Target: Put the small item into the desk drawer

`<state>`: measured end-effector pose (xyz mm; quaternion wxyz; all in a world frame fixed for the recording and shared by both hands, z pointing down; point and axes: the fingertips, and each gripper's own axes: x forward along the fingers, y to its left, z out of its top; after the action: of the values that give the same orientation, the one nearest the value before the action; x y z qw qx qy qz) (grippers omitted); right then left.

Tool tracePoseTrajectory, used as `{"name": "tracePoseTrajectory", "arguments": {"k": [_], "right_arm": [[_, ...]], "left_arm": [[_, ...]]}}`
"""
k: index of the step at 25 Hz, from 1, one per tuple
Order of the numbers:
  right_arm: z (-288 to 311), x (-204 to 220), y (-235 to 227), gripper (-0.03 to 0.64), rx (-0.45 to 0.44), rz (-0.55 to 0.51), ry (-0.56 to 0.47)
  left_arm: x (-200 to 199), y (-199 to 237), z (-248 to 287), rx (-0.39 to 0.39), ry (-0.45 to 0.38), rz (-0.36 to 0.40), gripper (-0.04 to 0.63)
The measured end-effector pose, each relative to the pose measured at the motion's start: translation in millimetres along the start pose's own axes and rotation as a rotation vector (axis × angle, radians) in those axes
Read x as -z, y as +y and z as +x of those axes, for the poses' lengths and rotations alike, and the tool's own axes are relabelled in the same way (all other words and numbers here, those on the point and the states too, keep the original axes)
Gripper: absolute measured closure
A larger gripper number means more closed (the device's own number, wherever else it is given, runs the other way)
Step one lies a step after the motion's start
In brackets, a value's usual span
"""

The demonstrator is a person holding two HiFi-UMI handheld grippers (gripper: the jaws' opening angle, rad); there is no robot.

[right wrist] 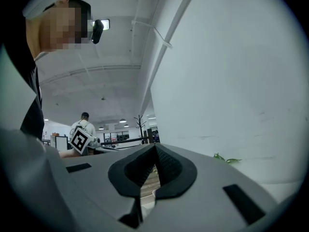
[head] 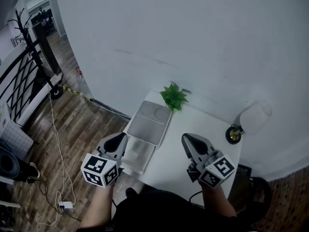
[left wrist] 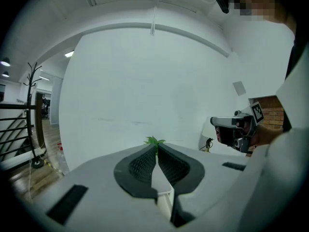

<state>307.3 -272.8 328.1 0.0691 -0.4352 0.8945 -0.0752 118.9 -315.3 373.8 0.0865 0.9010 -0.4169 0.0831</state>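
In the head view my left gripper [head: 121, 137] hovers over the near end of a shallow white drawer [head: 163, 130] that stands out at the desk's left side. A pale round shape [head: 161, 112] lies at the drawer's far end; what it is I cannot tell. My right gripper [head: 188, 138] hangs above the white desk top [head: 212, 127]. In the left gripper view the left gripper [left wrist: 156, 148] has its jaws together with nothing between them, and the right gripper [left wrist: 216, 121] shows at the right. The right gripper [right wrist: 155, 147] is shut and empty in its own view.
A small green plant [head: 173, 96] stands at the desk's back edge against the white wall. A lamp with a white shade [head: 256, 117] and a brass base [head: 234, 135] is at the back right. Wooden floor with cables [head: 57, 144] lies left; a black railing [head: 19, 81] and a coat stand [head: 24, 21] are beyond.
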Motion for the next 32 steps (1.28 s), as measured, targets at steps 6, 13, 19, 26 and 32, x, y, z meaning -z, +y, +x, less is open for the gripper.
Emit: {"name": "tracePoseTrajectory", "arguments": {"k": [6, 13, 19, 26, 32], "right_arm": [[3.8, -10.0, -7.7, 0.614, 0.030, 0.014, -0.061], [6.2, -6.0, -5.0, 0.614, 0.050, -0.030, -0.035], [9.7, 3.8, 6.3, 0.614, 0.024, -0.038, -0.001], [12.4, 7.8, 17.9, 0.614, 0.010, -0.053, 0.025], [13.2, 10.7, 20.1, 0.614, -0.002, -0.058, 0.034]], "left_arm": [[-7.0, 13.0, 6.9, -0.016, -0.021, -0.010, 0.575], [-5.7, 13.1, 3.8, -0.013, -0.031, -0.008, 0.575], [2.6, 15.9, -2.6, -0.019, -0.025, -0.019, 0.575], [4.8, 15.8, -13.6, -0.025, -0.021, -0.021, 0.575], [10.5, 16.5, -16.5, -0.032, -0.013, -0.028, 0.575]]}}
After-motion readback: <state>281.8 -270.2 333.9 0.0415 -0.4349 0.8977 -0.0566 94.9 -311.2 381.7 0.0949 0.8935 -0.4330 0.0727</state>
